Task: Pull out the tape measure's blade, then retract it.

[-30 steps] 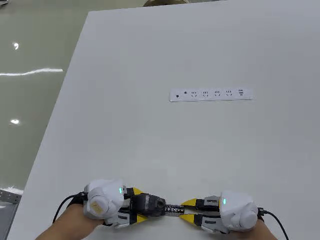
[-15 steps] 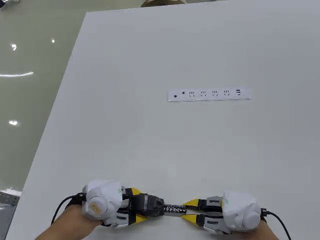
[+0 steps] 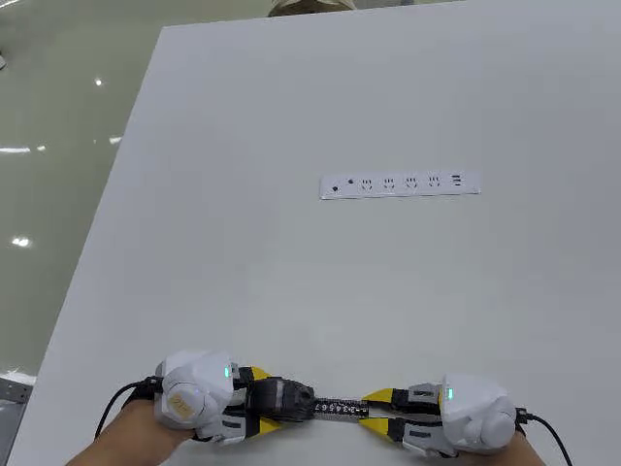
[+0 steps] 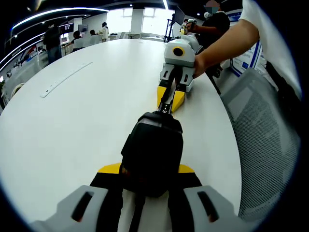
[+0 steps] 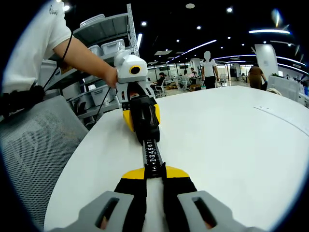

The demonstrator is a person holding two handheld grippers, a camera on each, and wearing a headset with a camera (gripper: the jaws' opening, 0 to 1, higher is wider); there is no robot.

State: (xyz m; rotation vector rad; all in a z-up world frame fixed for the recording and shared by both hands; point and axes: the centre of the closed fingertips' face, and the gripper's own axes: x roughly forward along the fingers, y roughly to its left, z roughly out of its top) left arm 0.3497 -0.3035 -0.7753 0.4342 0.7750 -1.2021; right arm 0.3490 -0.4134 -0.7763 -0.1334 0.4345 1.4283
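A black tape measure (image 3: pixel 281 399) lies near the table's front edge, and my left gripper (image 3: pixel 260 398) is shut on its case (image 4: pixel 153 153). A short length of black blade (image 3: pixel 340 406) with white numerals runs from the case to my right gripper (image 3: pixel 374 410). In the right gripper view the blade (image 5: pixel 151 153) passes between the yellow-tipped jaws, which are shut on its end. The left gripper (image 5: pixel 141 118) and the case (image 5: pixel 144 120) sit at the far end of the blade there. In the left gripper view the right gripper (image 4: pixel 172 96) faces me beyond the case.
A white power strip (image 3: pixel 400 183) lies flat mid-table, well beyond the grippers. The white table (image 3: pixel 291 146) stretches far ahead, its left edge dropping to a glossy floor. A mesh chair (image 5: pixel 34 154) stands close by the table's front edge. People stand in the far background.
The right gripper has drawn rightward away from the case, so more numbered blade shows between the grippers. The left gripper and case stay put.
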